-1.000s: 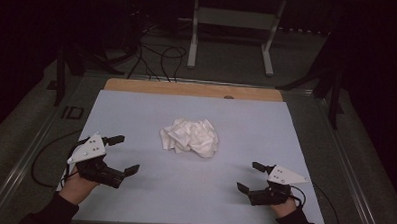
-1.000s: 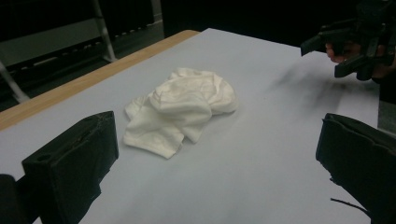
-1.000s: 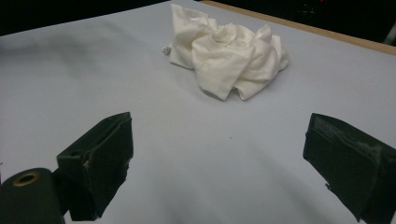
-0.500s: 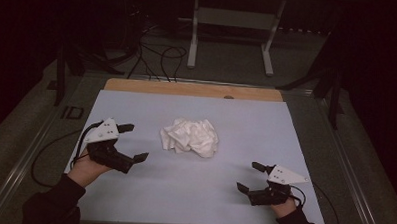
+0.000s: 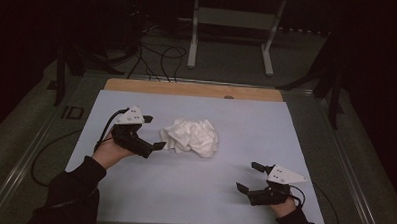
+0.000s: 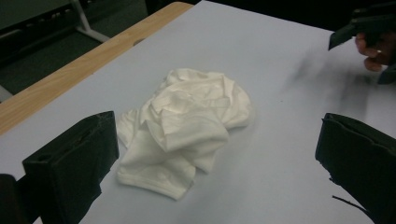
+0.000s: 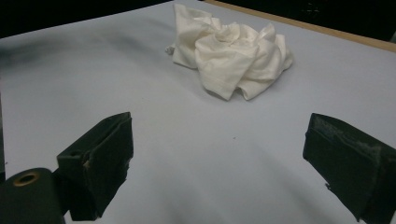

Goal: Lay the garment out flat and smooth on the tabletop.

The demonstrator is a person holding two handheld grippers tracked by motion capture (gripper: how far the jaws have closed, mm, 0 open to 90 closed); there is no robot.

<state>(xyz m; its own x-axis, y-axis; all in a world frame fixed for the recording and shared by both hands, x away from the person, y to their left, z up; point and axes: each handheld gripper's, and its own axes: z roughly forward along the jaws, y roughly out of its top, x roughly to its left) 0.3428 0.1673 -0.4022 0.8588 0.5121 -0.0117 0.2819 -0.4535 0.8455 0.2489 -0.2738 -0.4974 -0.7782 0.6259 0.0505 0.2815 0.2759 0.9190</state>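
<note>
A crumpled white cloth [image 5: 193,137] lies in a heap near the middle of the pale blue table cover [image 5: 246,128]. My left gripper [image 5: 153,133] is open just at the cloth's left edge, its jaws spread wide. In the left gripper view the cloth [image 6: 187,123] sits between and just beyond the two black jaws. My right gripper [image 5: 248,178] rests open near the front right of the cover, well apart from the cloth. The right gripper view shows the cloth [image 7: 231,49] farther off, past the spread jaws.
A wooden table edge [image 5: 192,88] runs along the far side of the cover. Beyond it stand a metal frame [image 5: 232,28] and cables on a dark floor. The other hand and its gripper [image 6: 373,39] appear at the upper right of the left gripper view.
My left gripper has moved forward and to the right, from the front left of the cover up to the cloth's left edge. The right gripper and the cloth have stayed put.
</note>
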